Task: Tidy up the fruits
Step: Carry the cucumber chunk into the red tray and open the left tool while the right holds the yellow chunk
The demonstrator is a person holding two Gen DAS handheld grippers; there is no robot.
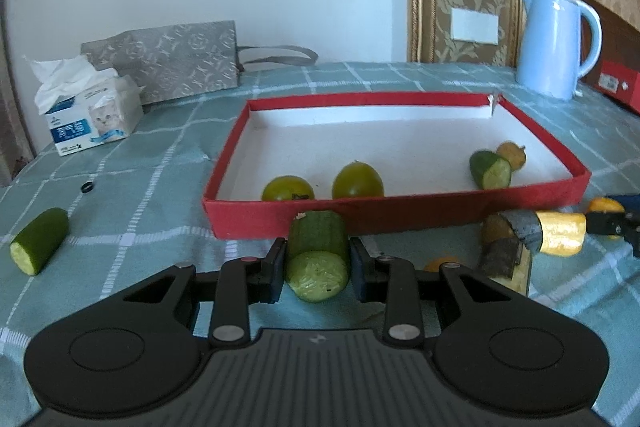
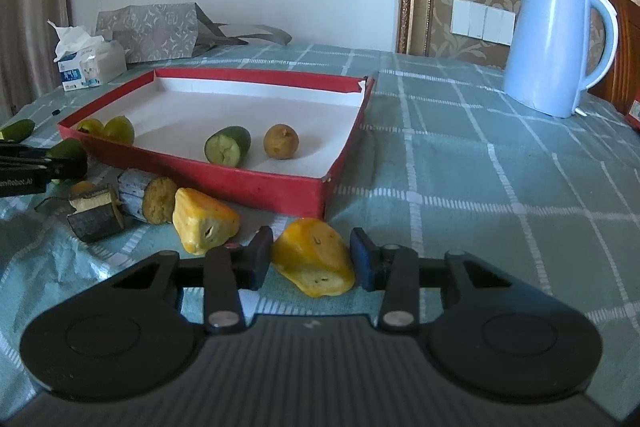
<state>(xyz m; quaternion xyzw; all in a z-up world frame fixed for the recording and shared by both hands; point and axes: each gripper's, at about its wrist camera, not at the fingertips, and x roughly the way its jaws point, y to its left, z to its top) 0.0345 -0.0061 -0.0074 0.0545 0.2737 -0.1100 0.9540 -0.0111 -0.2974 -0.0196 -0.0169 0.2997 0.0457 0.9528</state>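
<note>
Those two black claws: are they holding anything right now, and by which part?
Left gripper has a cucumber piece between its fingers, gripped by its round green sides, cut face toward the camera. Right gripper brackets a yellow fruit piece by its sides; whether it squeezes cannot be told.

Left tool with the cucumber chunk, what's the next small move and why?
Probably lift the cucumber chunk and carry it forward over the red wall of the box. The left tool appears shut on it just short of that wall, and a cucumber piece and two green fruits already lie inside.
</note>
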